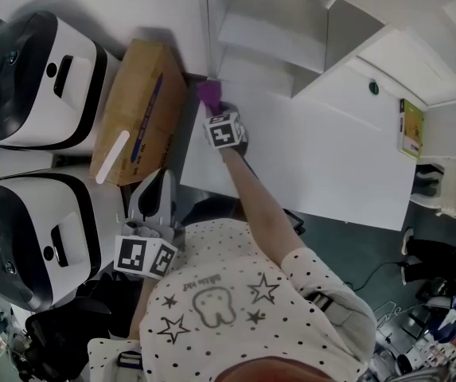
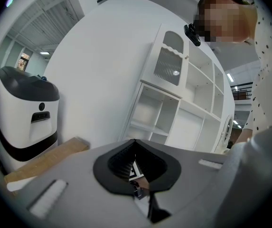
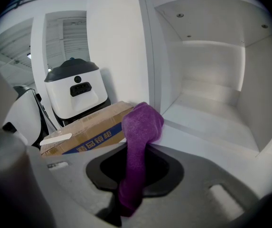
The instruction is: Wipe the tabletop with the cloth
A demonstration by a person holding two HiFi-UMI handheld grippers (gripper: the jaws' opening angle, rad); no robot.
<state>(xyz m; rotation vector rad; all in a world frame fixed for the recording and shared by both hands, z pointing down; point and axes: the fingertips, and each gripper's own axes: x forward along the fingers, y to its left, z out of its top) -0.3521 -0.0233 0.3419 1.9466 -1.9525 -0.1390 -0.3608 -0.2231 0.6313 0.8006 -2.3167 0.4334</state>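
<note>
Purple cloth (image 3: 143, 125) hangs pinched between the jaws of the right claw (image 3: 135, 172), which are closed on its lower part while its bunched end sticks out ahead. In the head view the cloth sits at the far left corner of the white worktop (image 1: 323, 157), just beside a cardboard box (image 1: 136, 106) and at the foot of a white shelf unit (image 3: 211, 70). Whether it presses on the surface is unclear. The left claw (image 2: 136, 172) is held back near the person's body, jaws together with nothing between them.
</note>
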